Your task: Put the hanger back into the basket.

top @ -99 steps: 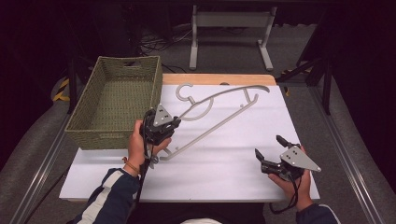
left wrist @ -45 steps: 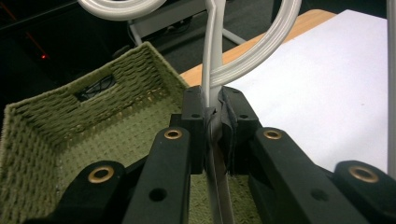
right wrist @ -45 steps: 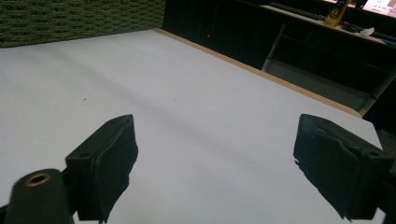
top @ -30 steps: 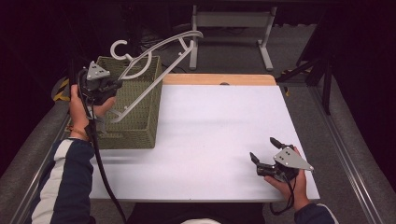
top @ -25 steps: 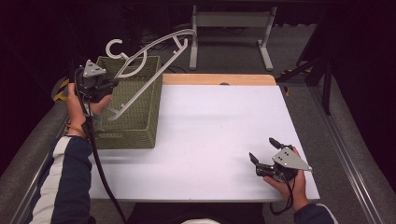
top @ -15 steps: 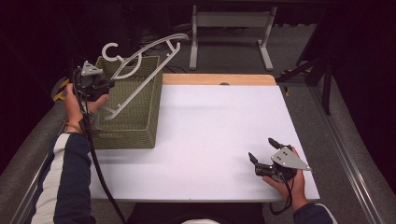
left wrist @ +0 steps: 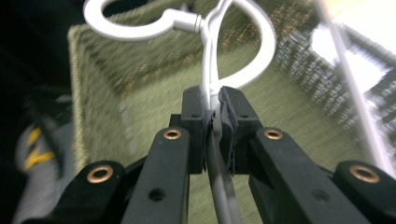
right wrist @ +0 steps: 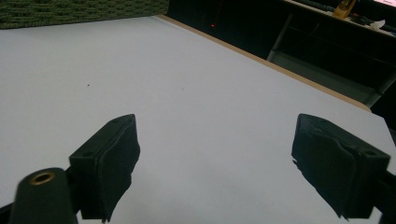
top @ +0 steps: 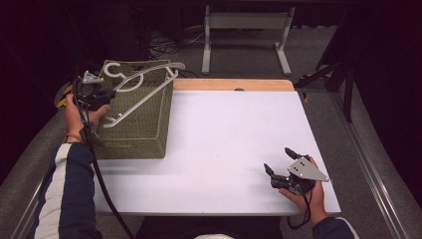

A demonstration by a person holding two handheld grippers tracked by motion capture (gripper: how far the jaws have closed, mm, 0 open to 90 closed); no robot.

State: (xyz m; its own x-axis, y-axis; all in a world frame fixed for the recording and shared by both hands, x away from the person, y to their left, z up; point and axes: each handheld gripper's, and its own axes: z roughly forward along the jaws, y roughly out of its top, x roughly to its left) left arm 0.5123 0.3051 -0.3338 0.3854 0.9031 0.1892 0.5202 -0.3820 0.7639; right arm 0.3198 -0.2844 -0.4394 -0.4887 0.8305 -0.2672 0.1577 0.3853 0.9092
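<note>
A white plastic clothes hanger [top: 144,87] hangs tilted over the green woven basket [top: 149,134] at the table's left. My left gripper [top: 102,97] is shut on it near the hook, above the basket's left rim. In the left gripper view the jaws pinch the hanger's neck [left wrist: 212,79] just below its hook [left wrist: 135,28], with the basket's inside [left wrist: 154,116] behind. My right gripper [top: 279,162] rests open near the table's front right corner, and its fingers [right wrist: 112,158] stand wide apart over bare white tabletop.
The white table [top: 234,139] has a wooden strip [top: 234,84] along its far edge. A metal stand [top: 246,30] and cables sit on the floor beyond. The basket's wall [right wrist: 70,11] shows far off in the right gripper view.
My left gripper has lowered the hanger toward the basket, so it now lies across the basket's top. The right gripper has stayed where it was.
</note>
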